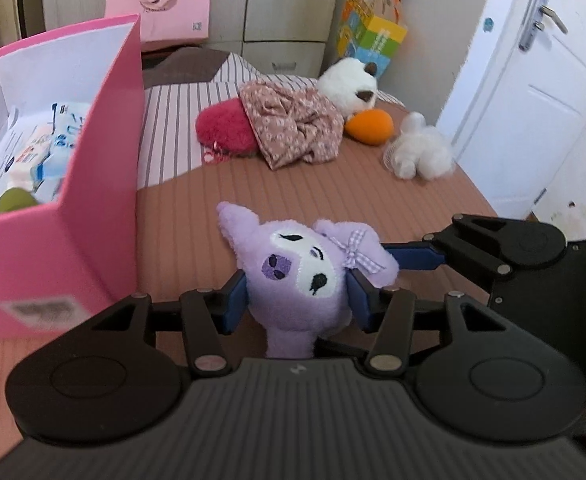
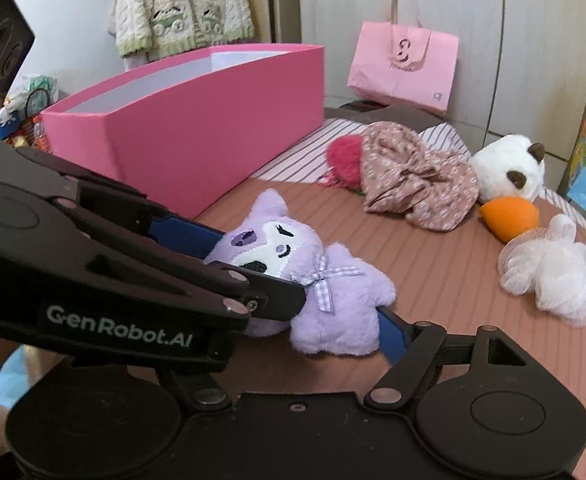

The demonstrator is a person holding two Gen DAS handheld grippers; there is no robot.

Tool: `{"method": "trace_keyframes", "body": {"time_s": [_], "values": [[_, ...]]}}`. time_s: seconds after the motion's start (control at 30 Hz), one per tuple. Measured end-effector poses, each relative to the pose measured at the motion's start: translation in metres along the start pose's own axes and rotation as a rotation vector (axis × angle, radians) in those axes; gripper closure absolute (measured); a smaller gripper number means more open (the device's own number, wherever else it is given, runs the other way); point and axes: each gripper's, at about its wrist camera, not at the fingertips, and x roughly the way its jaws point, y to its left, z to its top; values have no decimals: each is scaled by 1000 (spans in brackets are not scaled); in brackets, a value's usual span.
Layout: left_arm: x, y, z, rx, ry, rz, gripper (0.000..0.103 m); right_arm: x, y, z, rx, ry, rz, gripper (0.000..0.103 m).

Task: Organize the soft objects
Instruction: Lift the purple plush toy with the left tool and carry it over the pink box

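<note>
A purple plush toy (image 1: 301, 276) with a gingham bow lies on the brown bed cover. My left gripper (image 1: 297, 300) is shut on its head, blue pads pressing both sides. My right gripper (image 2: 333, 312) comes in from the right; one blue finger (image 1: 413, 258) touches the toy's ear, the other is hidden under the left gripper, so its state is unclear. The toy also shows in the right wrist view (image 2: 293, 272). A pink box (image 1: 73, 208) stands open to the left, holding packets and a green thing.
Further back on the bed lie a red plush (image 1: 225, 128), a floral cloth (image 1: 293, 124), a white bear (image 1: 349, 84), an orange ball (image 1: 369, 126) and a white mesh puff (image 1: 421, 152). A pink bag (image 1: 161, 0) and wardrobe stand behind. A white door (image 1: 533, 92) is on the right.
</note>
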Motion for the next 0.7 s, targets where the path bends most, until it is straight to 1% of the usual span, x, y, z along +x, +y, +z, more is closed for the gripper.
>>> {"method": "trace_keyframes", "body": {"time_s": [0.1,0.2,0.3,0.43,0.53,0.6,0.67,0.7], "values": [[-15,3,-7,8,20,-18,52,-12,15,-1,-27,25,5,22],[-35,5,-15,26,14,-7,52,-24,28,-1,-34,33,30,22],[-57,8,-24,14,8,-10,52,-33,43,-1,-40,38,49,21],[-83,15,-36,-4,10,14,52,-43,69,2,-125,54,75,21],[-102,27,-41,-36,27,7,52,-49,86,8,-173,60,100,21],[-115,33,-43,-36,36,11,51,-53,95,14,-187,67,131,21],[-130,40,-44,-33,43,-4,50,-55,104,20,-199,73,165,21],[-138,44,-45,-33,44,5,50,-57,109,23,-214,70,181,21]]}}
